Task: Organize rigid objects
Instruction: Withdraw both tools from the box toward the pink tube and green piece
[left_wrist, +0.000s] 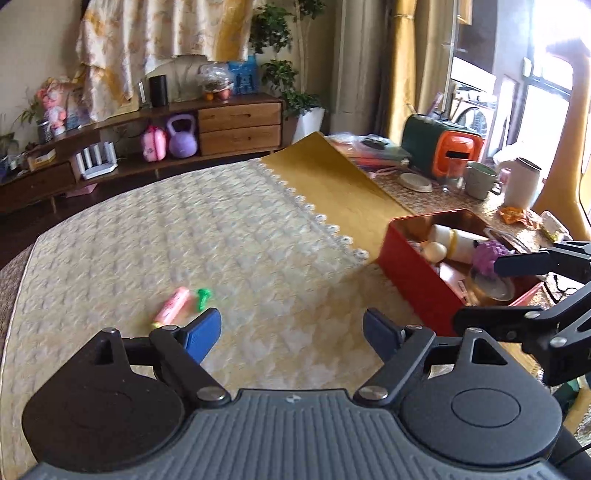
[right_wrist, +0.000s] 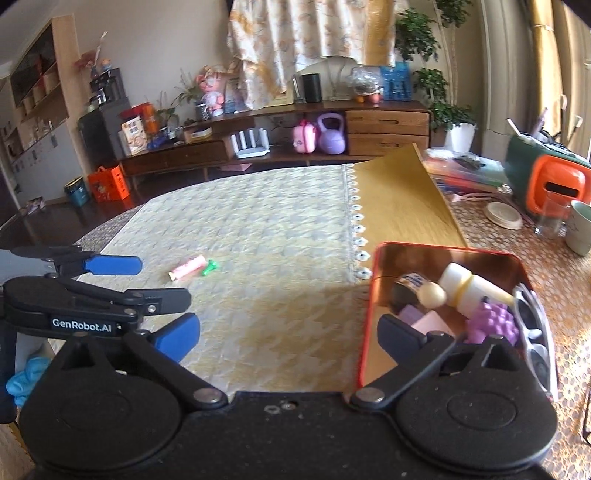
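A pink tube toy (left_wrist: 171, 306) (right_wrist: 186, 267) and a small green piece (left_wrist: 203, 297) (right_wrist: 209, 267) lie side by side on the quilted cloth. A red tin box (left_wrist: 413, 273) (right_wrist: 365, 314) stands to the right. It holds a white bottle (left_wrist: 458, 242) (right_wrist: 469, 288), a purple knobbly toy (left_wrist: 489, 256) (right_wrist: 493, 321), a cream ball (right_wrist: 434, 295) and white sunglasses (right_wrist: 532, 325). My left gripper (left_wrist: 291, 325) (right_wrist: 162, 280) is open and empty, just short of the pink tube. My right gripper (right_wrist: 288, 326) (left_wrist: 478, 293) is open and empty at the box's near left edge.
A yellow mat (left_wrist: 332, 177) lies behind the box. Further right stand a saucer (left_wrist: 415, 181), a glass (left_wrist: 452, 177), a mug (left_wrist: 480, 180), a white jug (left_wrist: 522, 182) and an orange-fronted green appliance (left_wrist: 458, 151). A wooden sideboard (left_wrist: 240, 125) runs along the far wall.
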